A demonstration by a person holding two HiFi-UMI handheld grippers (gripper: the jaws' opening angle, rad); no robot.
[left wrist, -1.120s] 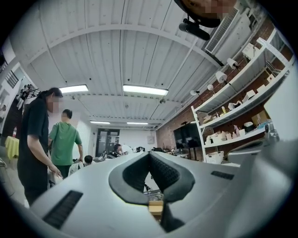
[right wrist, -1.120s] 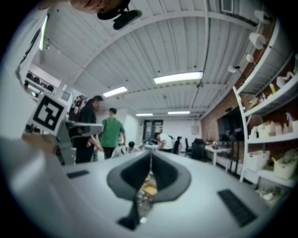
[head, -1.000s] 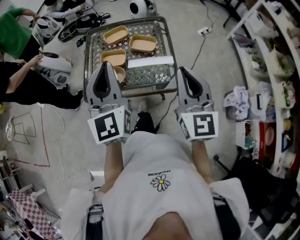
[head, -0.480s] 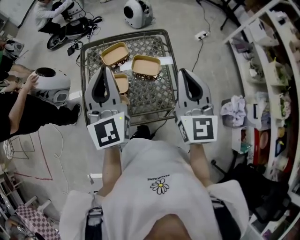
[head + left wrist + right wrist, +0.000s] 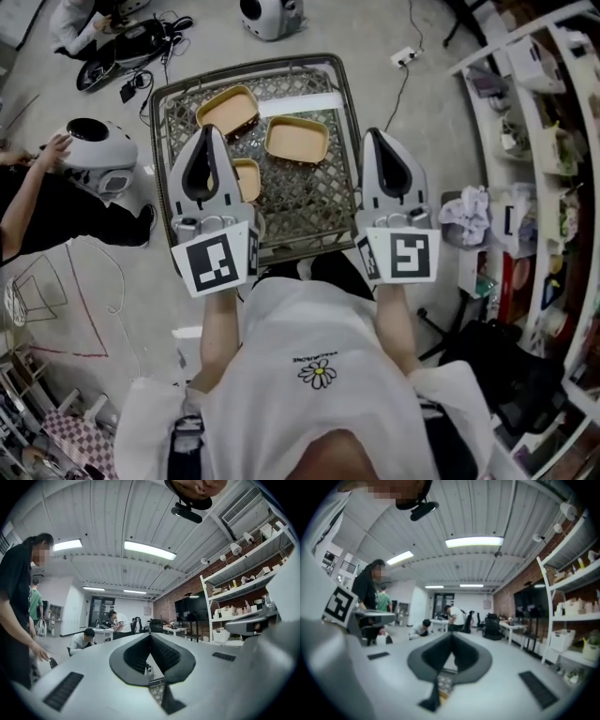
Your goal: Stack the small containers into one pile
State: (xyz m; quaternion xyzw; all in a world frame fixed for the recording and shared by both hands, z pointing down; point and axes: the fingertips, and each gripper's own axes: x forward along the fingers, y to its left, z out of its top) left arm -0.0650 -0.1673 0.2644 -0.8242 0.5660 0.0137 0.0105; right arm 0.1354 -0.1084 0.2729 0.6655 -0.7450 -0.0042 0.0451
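Both grippers are hovering at the near table edge, mid-frame in the head view. Left gripper (image 5: 208,136) is showing jaws pressed together, nothing btwn them. Right gripper (image 5: 380,139) is the same: closed, empty.

I'm seeing three small containers on the mesh table (image 5: 309,202), none stacked yet: upper-left container (image 5: 228,110), centre container (image 5: 296,139) and third container (image 5: 247,178), which is partly hidden behind the left gripper.

Risks I'm flagging:
- Going in w/ jaws closed would shove a container across the mesh, not grasp it.
- The third container is lying just beside the left tip, so a blind approach could tip it.
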